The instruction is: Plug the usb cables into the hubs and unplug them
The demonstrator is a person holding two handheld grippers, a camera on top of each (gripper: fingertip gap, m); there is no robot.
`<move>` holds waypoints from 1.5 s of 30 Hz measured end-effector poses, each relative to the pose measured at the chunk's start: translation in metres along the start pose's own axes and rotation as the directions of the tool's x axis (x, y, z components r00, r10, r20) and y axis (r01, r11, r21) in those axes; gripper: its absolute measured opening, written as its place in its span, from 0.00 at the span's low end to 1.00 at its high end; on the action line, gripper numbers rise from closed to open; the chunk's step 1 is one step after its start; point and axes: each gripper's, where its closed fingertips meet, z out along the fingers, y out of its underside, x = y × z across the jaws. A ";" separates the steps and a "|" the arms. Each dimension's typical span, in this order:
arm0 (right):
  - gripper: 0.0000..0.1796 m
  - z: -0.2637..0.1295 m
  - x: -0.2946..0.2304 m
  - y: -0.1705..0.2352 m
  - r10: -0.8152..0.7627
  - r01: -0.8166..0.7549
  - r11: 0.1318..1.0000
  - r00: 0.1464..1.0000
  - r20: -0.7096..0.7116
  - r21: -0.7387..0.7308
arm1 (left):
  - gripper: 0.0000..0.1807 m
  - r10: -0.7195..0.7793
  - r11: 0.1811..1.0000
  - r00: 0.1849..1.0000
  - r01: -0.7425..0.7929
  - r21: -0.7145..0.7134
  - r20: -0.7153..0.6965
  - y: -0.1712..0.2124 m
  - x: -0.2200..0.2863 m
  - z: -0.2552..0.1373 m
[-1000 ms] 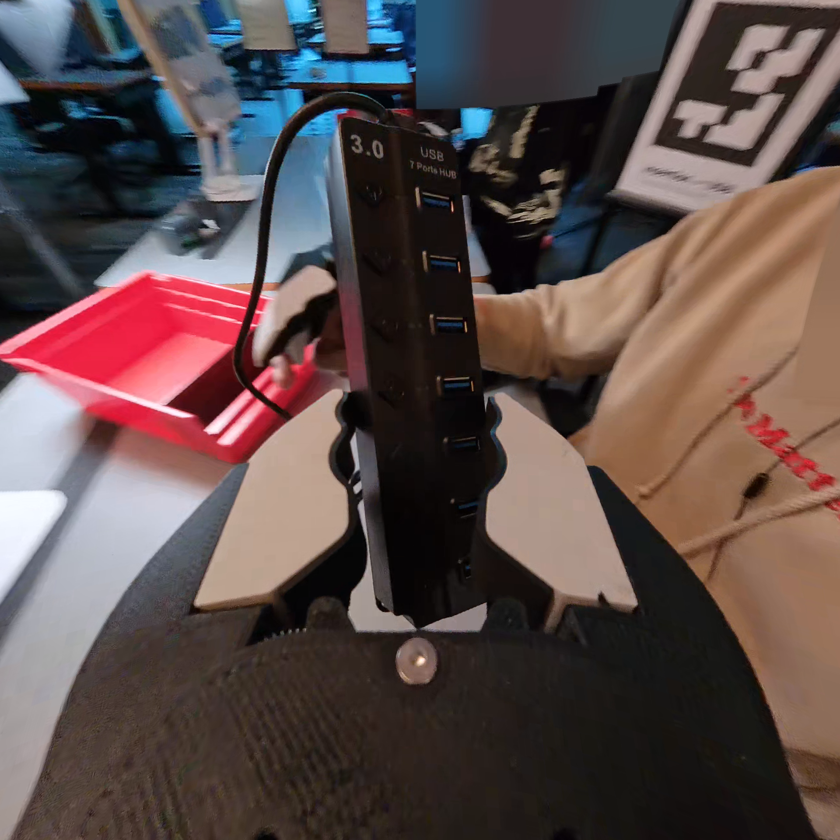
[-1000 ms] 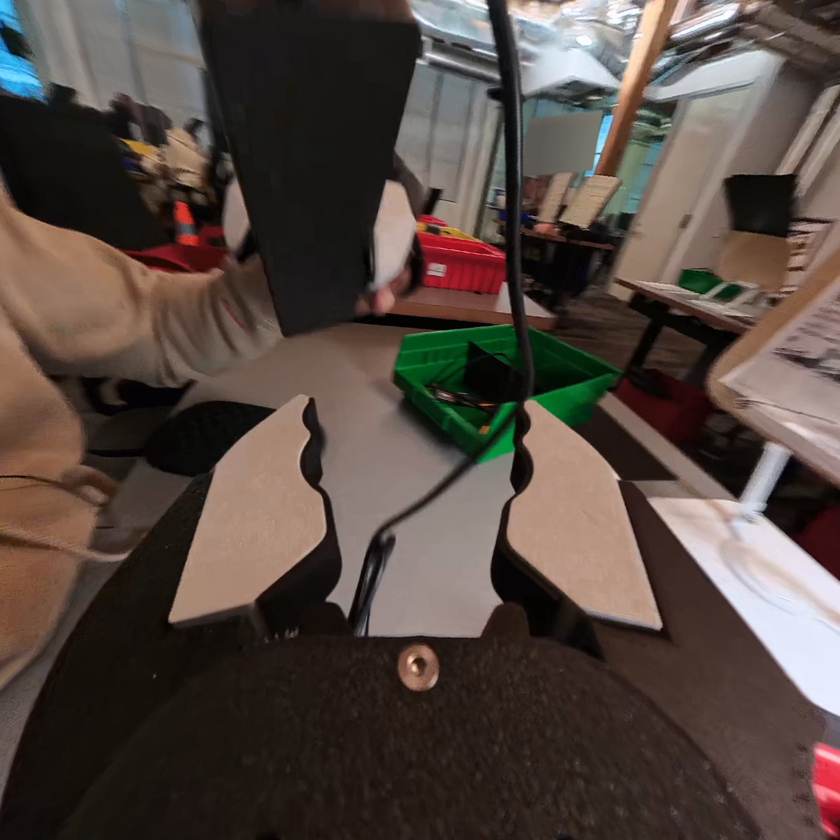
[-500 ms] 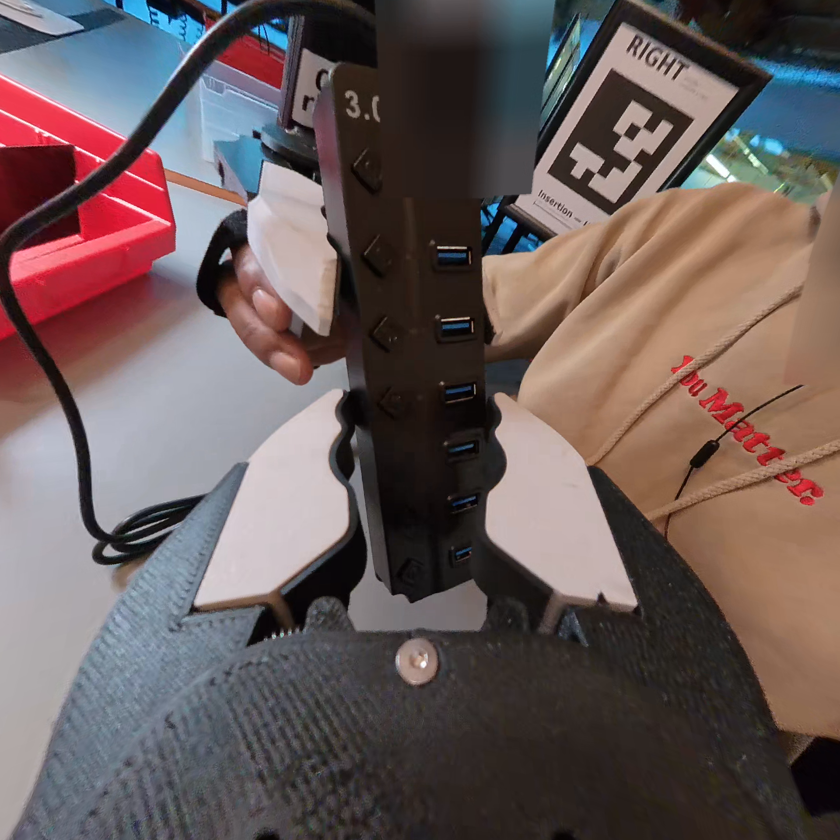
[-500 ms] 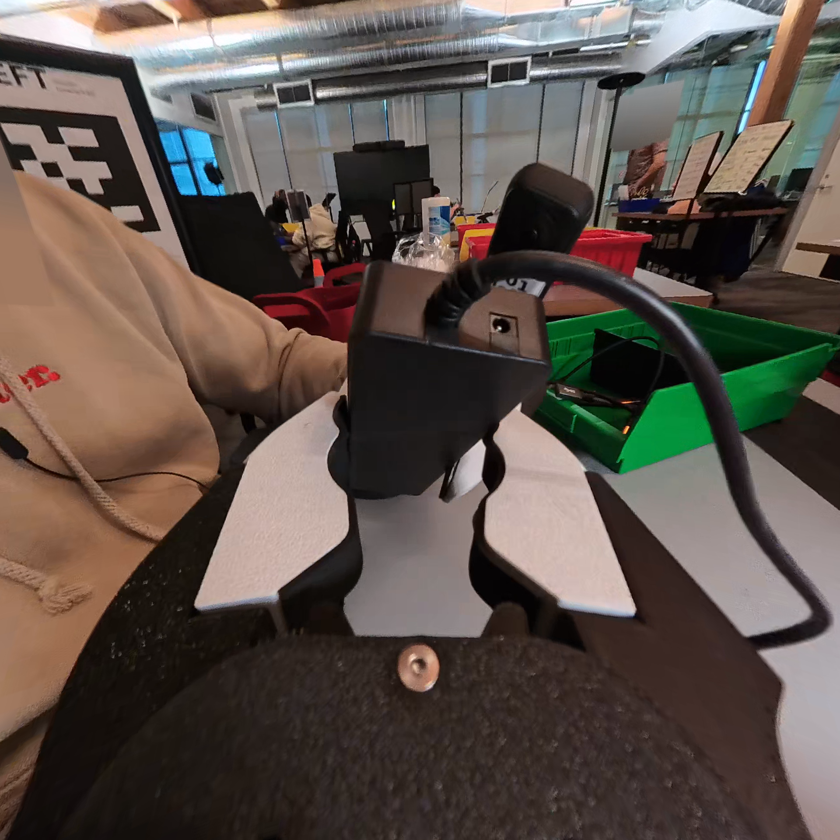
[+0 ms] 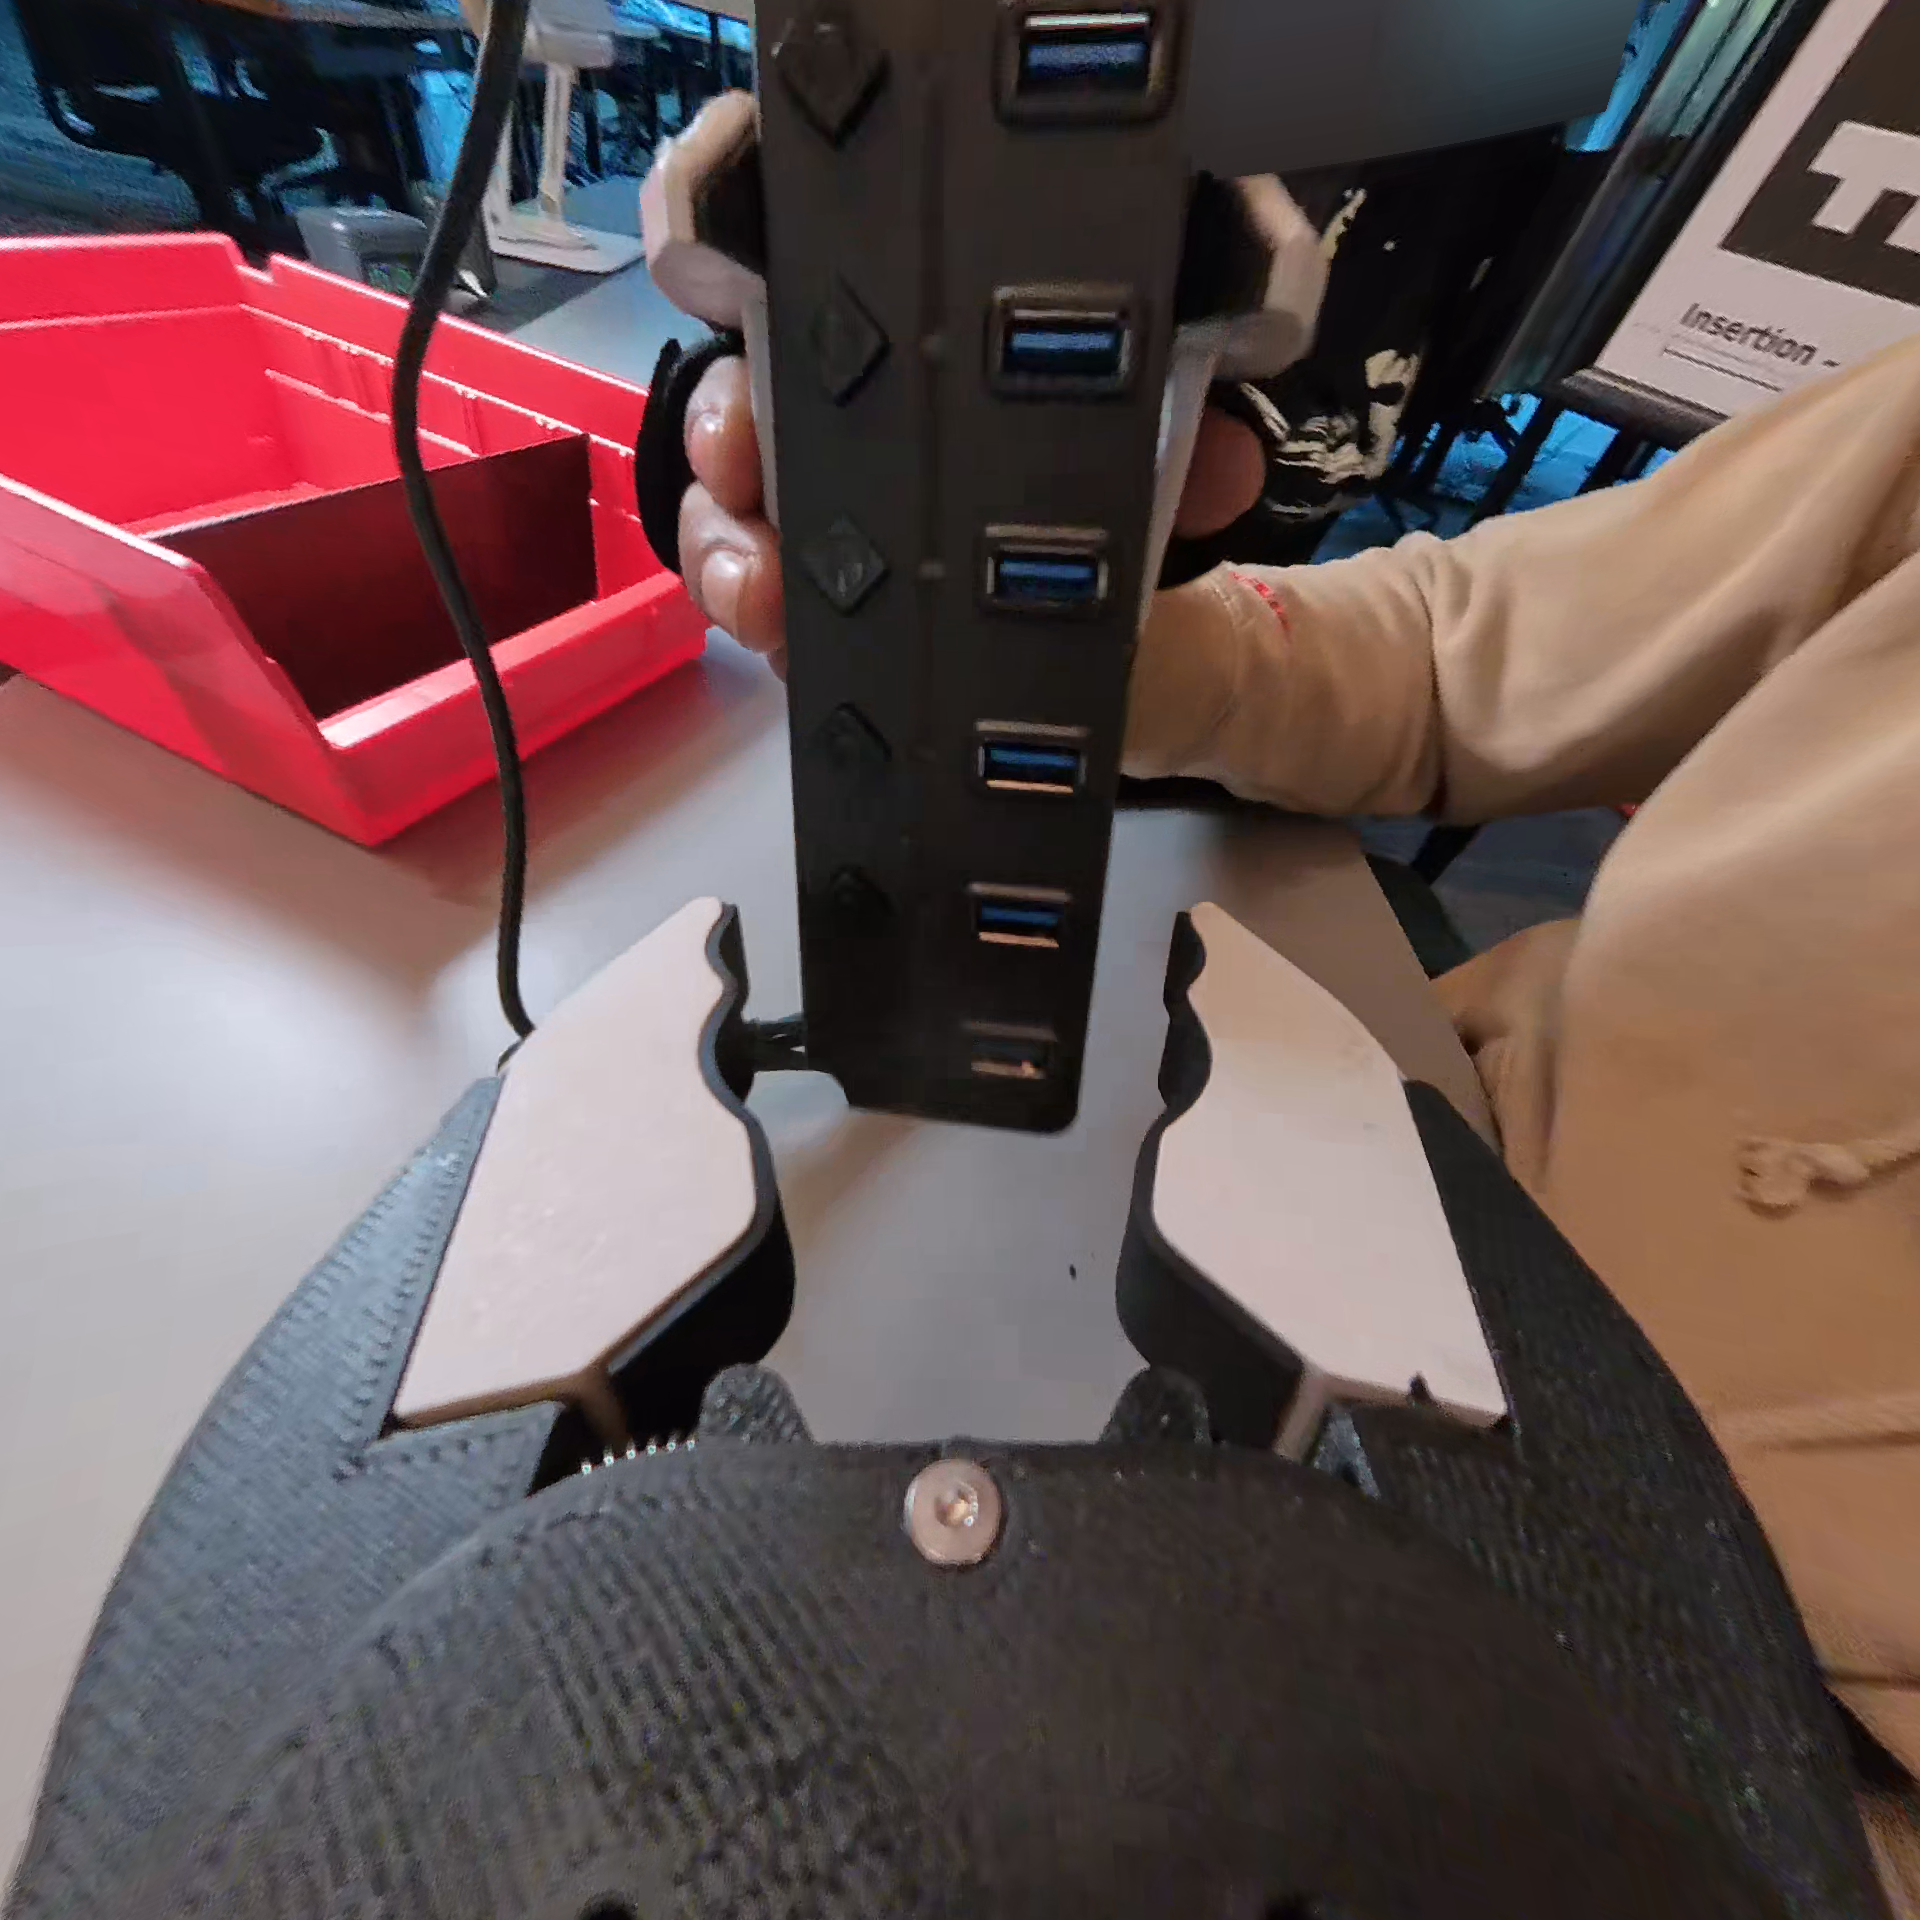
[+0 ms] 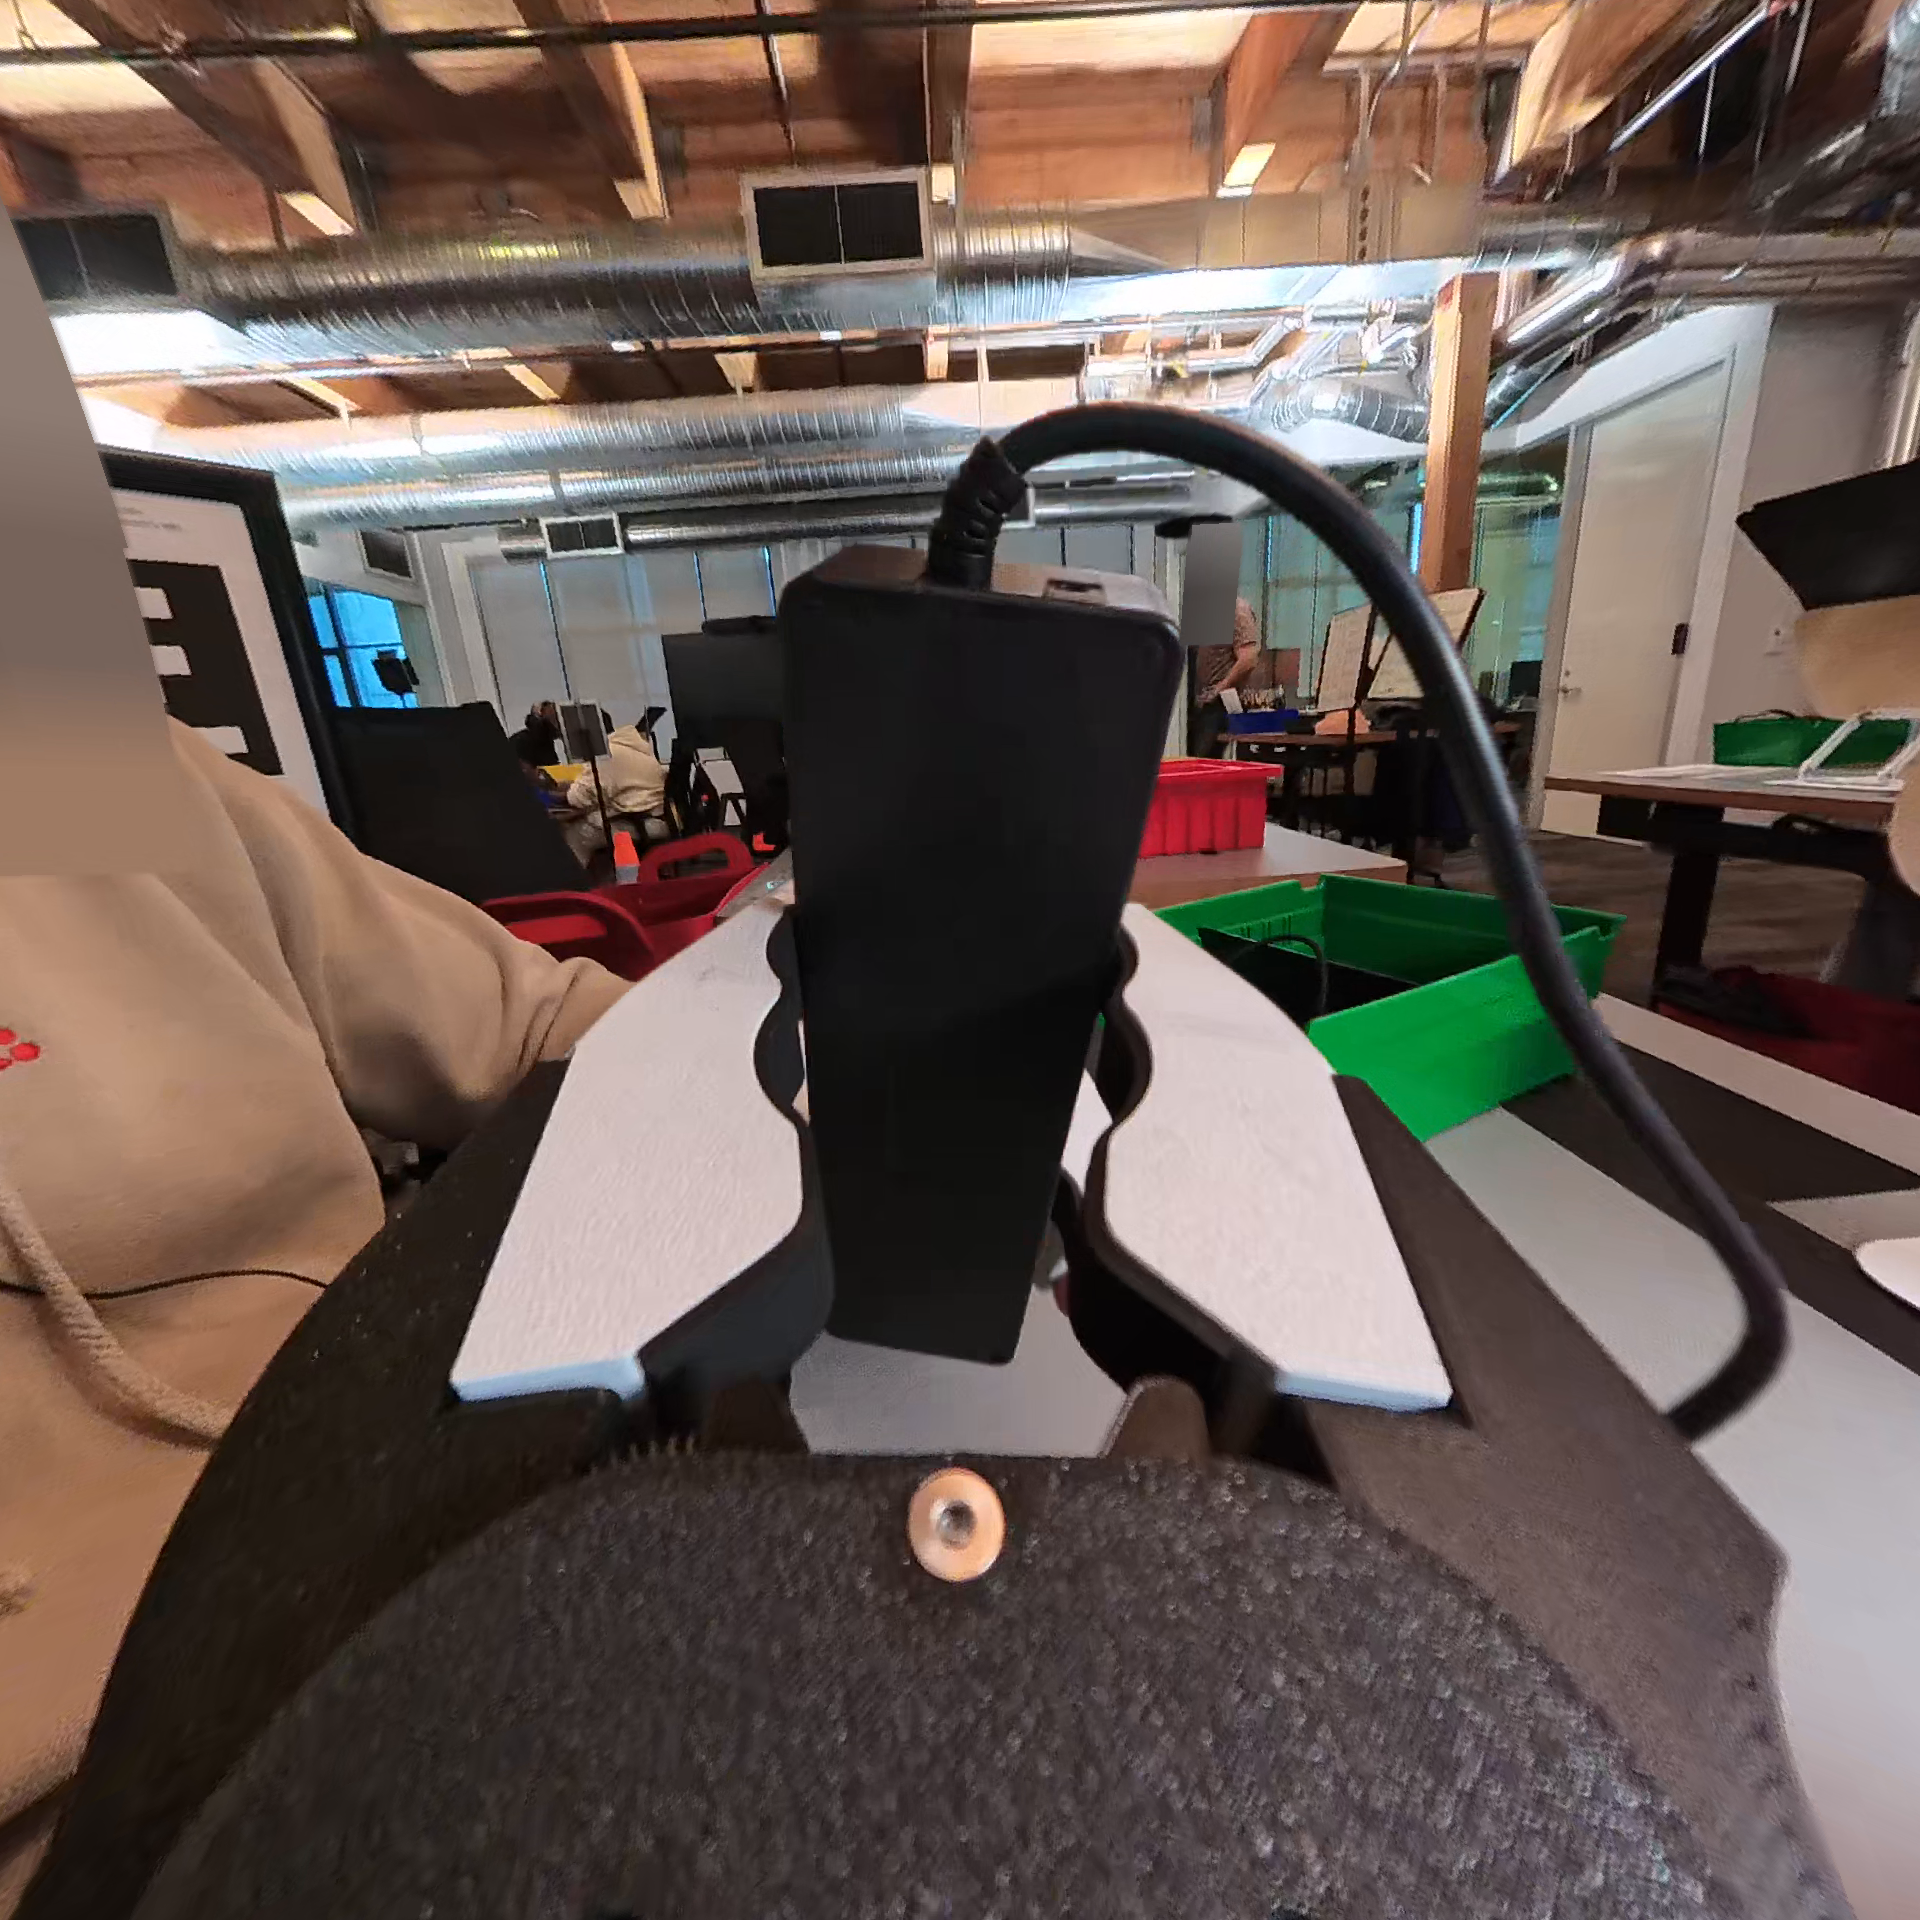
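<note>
A black seven-port USB hub stands upright with its blue ports facing the left wrist view. My left gripper is open; the hub's lower end hangs between its fingertips without touching them. My right gripper is shut on the hub, whose plain back faces that view. In the left wrist view the right gripper's fingers clamp the hub higher up, with a hand behind them. The hub's black cable leaves its top end and loops down to the right. It hangs at the left in the left wrist view.
A red bin sits on the grey table at the left. A green bin holding dark items stands on the right. The person's beige sleeve reaches across, and a marker board stands behind.
My left gripper has opened and let go of the hub. My right gripper has closed on the hub and now holds it upright.
</note>
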 end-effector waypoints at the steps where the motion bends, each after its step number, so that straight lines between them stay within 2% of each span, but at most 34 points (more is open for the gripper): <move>1: 0.31 0.002 -0.003 0.000 0.003 -0.003 1.000 1.000 0.010 0.010 | 0.43 0.006 1.000 1.000 -0.006 0.006 0.008 0.000 0.000 0.003; 2: 0.30 0.003 -0.006 0.000 0.008 -0.008 1.000 1.000 0.023 0.015 | 0.41 0.016 1.000 1.000 -0.016 0.001 0.001 0.000 0.002 0.005; 4: 0.31 0.005 -0.008 0.002 -0.013 0.013 1.000 1.000 0.026 -0.002 | 0.31 0.060 0.998 0.998 -0.060 -0.029 -0.020 0.003 0.008 0.003; 8: 0.31 0.006 -0.004 0.015 -0.079 0.078 0.988 0.997 0.000 -0.132 | 0.30 0.128 0.989 0.991 -0.126 -0.072 0.031 0.007 -0.003 -0.012; 11: 0.33 0.008 0.000 0.043 -0.115 0.108 0.955 0.993 -0.008 -0.277 | 0.30 0.141 0.988 0.989 -0.138 -0.072 0.044 0.007 -0.009 -0.019; 14: 0.32 0.013 -0.002 0.055 -0.124 0.114 0.949 0.992 -0.013 -0.295 | 0.30 0.187 0.977 0.981 -0.181 -0.110 0.048 0.014 -0.012 -0.019; 19: 0.33 0.012 0.005 0.072 -0.169 0.143 0.911 0.985 -0.034 -0.388 | 0.30 0.175 0.977 0.984 -0.169 -0.127 0.032 0.023 -0.014 -0.019; 32: 0.35 0.011 0.024 0.078 -0.176 0.106 0.927 0.970 -0.168 -0.359 | 0.30 0.087 0.984 0.987 -0.065 -0.167 0.133 0.028 -0.025 -0.015; 45: 0.36 0.009 0.025 0.081 -0.118 0.055 0.937 0.979 -0.164 -0.346 | 0.30 0.048 0.983 0.984 -0.016 -0.182 0.173 0.032 -0.026 -0.010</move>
